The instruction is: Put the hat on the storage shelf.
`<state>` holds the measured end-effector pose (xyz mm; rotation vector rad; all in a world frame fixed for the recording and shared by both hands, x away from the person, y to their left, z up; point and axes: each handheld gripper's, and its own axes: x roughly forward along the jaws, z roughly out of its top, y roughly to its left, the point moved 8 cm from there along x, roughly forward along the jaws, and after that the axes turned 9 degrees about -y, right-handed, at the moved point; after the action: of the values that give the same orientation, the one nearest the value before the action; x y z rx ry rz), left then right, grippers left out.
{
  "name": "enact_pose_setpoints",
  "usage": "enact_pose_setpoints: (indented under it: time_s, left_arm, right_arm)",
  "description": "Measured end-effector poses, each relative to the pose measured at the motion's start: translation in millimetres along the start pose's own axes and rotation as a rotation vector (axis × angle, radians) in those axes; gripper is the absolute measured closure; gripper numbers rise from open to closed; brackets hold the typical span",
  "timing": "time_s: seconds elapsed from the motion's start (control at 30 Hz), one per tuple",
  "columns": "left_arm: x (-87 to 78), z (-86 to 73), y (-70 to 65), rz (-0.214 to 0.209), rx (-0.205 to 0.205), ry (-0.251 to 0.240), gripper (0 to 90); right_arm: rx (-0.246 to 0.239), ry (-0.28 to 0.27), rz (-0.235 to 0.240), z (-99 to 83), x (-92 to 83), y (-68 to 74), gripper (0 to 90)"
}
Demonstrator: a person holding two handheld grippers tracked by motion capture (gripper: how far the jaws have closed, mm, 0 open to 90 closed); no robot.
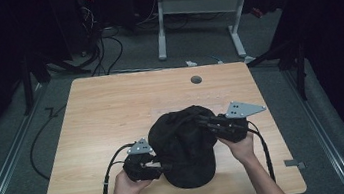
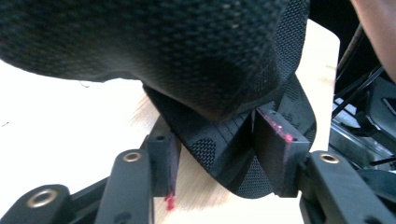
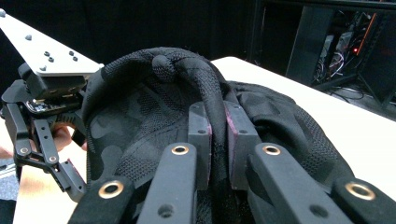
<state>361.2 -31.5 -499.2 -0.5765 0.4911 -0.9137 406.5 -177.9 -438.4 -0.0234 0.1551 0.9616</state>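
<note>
The black cap (image 1: 185, 148) lies on the near middle of the wooden table (image 1: 101, 111). My right gripper (image 3: 218, 126) pinches a fold of its crown tight, while my left gripper (image 2: 215, 154) stands open around the brim's edge.

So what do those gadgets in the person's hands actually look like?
Each is a black hand-held tool of linked bars with brass-ringed pivots. The left gripper and right gripper both carry a grey three-cornered plate on top and trail a black cable. The fingers are square black blocks with smears of pink-red marking on their edges. The forearms are bare, with no sleeves.
</note>
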Motion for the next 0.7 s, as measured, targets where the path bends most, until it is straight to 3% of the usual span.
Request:
enact_pose_setpoints:
  time_s: [0.2,0.7]
  left_arm:
    - [-4.5,1.3,-2.2,-0.019,-0.032,0.004,61.9]
    - [-19.4,6.9,-9.2,-0.075,-0.081,0.004,80.3]
  right_arm:
    - [-0.029,0.008,-0.014,0.1,-0.2,1.2,82.7]
    - [-0.032,0.016,-0.011,-1.7,1.5,1.6,79.2]
